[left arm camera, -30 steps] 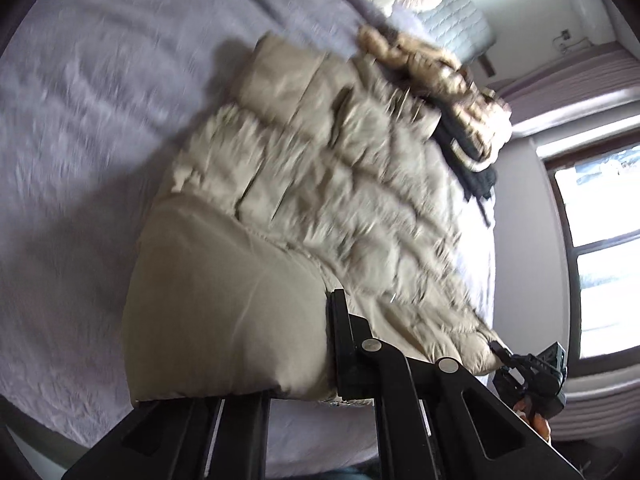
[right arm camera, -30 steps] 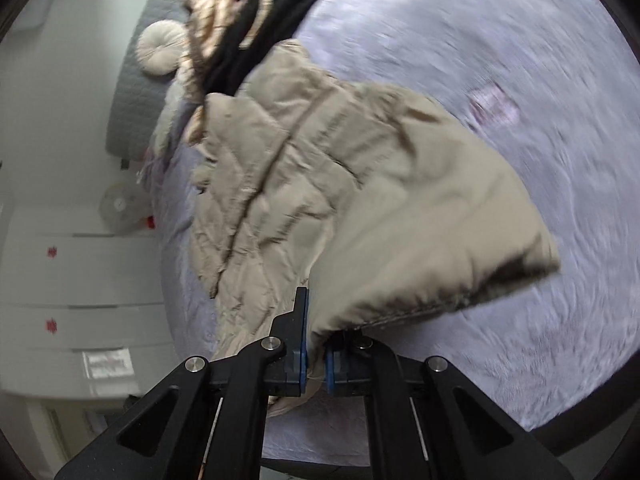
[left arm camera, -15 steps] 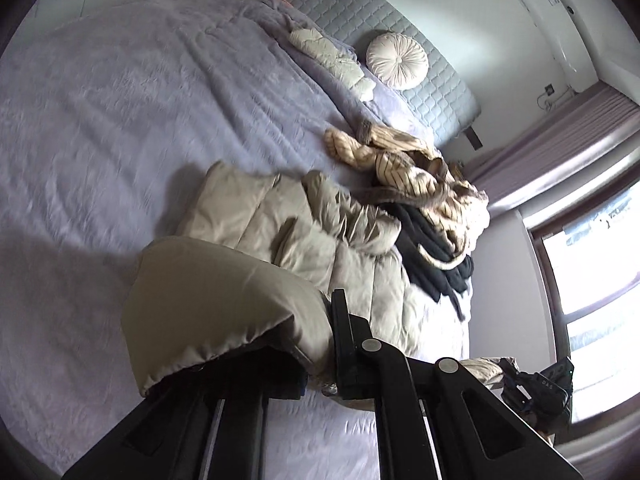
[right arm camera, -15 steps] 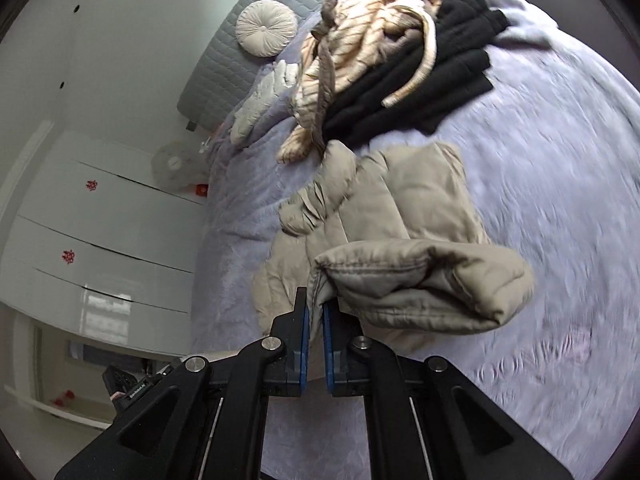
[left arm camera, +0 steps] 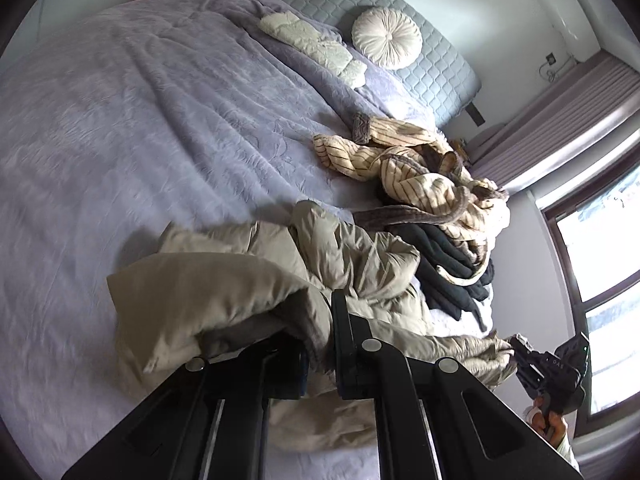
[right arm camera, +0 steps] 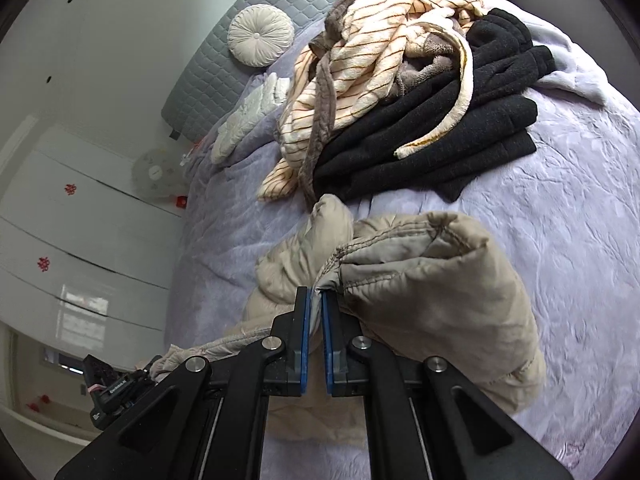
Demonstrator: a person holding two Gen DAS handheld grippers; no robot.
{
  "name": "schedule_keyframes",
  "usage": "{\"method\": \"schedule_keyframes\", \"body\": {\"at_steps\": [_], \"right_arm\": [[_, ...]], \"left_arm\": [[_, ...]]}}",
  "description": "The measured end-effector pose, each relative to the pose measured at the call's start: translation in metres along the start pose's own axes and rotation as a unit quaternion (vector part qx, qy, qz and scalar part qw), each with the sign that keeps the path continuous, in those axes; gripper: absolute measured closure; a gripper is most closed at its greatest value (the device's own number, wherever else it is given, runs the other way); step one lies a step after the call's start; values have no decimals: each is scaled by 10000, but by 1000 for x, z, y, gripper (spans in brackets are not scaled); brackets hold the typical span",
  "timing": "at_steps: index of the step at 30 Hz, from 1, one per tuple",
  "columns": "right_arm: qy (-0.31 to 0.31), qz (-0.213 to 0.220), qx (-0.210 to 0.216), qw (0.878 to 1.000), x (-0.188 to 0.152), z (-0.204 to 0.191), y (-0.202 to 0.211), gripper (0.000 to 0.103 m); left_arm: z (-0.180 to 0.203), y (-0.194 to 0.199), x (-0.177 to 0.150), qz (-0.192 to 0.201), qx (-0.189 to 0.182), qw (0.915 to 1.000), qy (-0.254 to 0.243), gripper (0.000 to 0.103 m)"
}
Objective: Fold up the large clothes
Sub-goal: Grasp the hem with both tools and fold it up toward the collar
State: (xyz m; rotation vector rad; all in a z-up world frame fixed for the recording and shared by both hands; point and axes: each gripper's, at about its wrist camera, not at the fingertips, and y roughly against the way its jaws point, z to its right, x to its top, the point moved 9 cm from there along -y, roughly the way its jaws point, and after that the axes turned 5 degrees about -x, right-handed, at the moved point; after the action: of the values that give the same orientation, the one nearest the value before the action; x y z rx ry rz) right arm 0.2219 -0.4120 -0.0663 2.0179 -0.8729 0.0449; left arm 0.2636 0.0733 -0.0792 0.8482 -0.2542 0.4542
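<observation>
I have the beige quilted puffer coat (left arm camera: 224,300) pinched by one edge in each tool. My left tool (left arm camera: 320,344) is clamped on a thick bunched fold of it, and my right tool (right arm camera: 316,312) is closed tight on a stitched hem (right arm camera: 400,236), the blue pads nearly meeting with cloth between them. In the left wrist view my right tool (left arm camera: 520,354) shows at the far right, holding the other end of the same edge, so the held edge runs crosswise between my two hands.

The rest of the coat lies ahead of both tools on the lilac textured bedspread (left arm camera: 120,140), sagging down from the lifted edge and bunched up. Beyond it, just past its far end, sits the heap of cream striped fleece robe (right arm camera: 380,48) on the folded black knitwear (right arm camera: 460,128). I judge the fold must travel forward, away from me and toward that heap, laying the held edge over the coat's far part without reaching the pile.
</observation>
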Motion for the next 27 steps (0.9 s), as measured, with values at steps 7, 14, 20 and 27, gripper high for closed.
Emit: {"method": "schedule_keyframes", "body": {"at_steps": [7,14,20,27], "right_arm": [[97,-171,-642,9977,30,24,-77,97],[-20,-406,-1097,9931,27,62,-141,97],[33,-433,-1204,9918,21,68,-151,97],[160,-397,-1220,9916,28,57,-129,96]], "left_arm": [[-38,-79,30,-186,294,9994,8,92],[-87,-147,24,-428,909,9949,92,89],[-87,-145,30,-313,1178,9924,-161,50],[-79,-108,45,-120,1608,9834,-837,22]]}}
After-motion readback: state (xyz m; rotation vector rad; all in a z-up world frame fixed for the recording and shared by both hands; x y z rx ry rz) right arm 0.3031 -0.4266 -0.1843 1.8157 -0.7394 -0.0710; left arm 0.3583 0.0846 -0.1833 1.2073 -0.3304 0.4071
